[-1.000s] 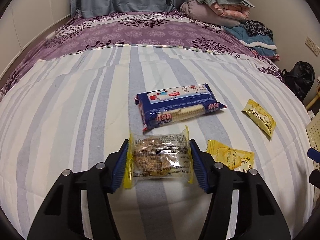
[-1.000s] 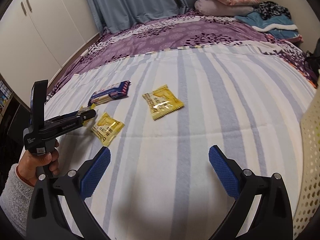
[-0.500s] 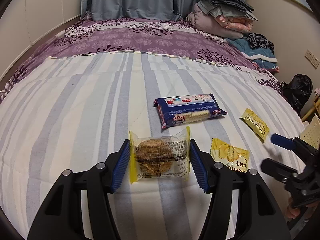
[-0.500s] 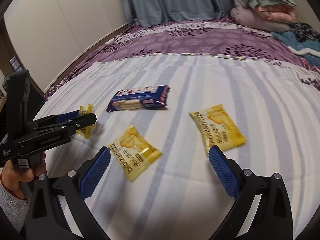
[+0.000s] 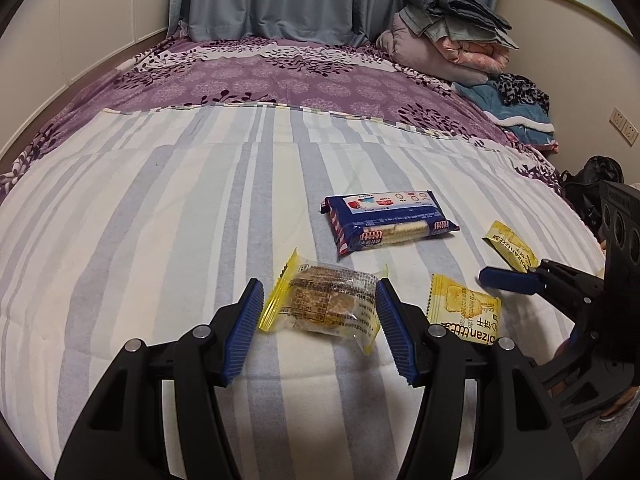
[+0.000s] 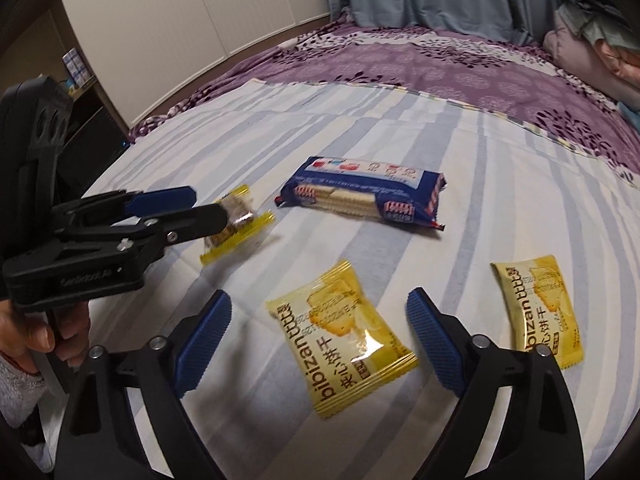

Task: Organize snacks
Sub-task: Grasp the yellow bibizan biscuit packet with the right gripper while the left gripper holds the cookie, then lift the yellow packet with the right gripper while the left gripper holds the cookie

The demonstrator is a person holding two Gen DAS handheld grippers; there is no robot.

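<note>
My left gripper (image 5: pixel 320 312) is open around a clear, yellow-edged cookie packet (image 5: pixel 324 300) that has tilted and rests on the striped bedspread; the right pad touches its edge, the left pad stands apart. The packet also shows in the right wrist view (image 6: pixel 236 224). A blue cracker pack (image 5: pixel 388 220) lies beyond it. My right gripper (image 6: pixel 320 340) is open, its fingers on either side of a yellow bibizan packet (image 6: pixel 340 336) on the bed. A second yellow packet (image 6: pixel 540 312) lies to its right.
The striped bedspread (image 5: pixel 160 240) gives way to a purple floral cover (image 5: pixel 280 80) farther back. Folded quilts and clothes (image 5: pixel 452 40) are piled at the far right. White cupboards (image 6: pixel 200 20) stand on the left. A black bag (image 5: pixel 592 184) sits beside the bed.
The left gripper has opened and the cookie packet has dropped aslant onto the bed. The right gripper has swung left and down over the nearer yellow packet.
</note>
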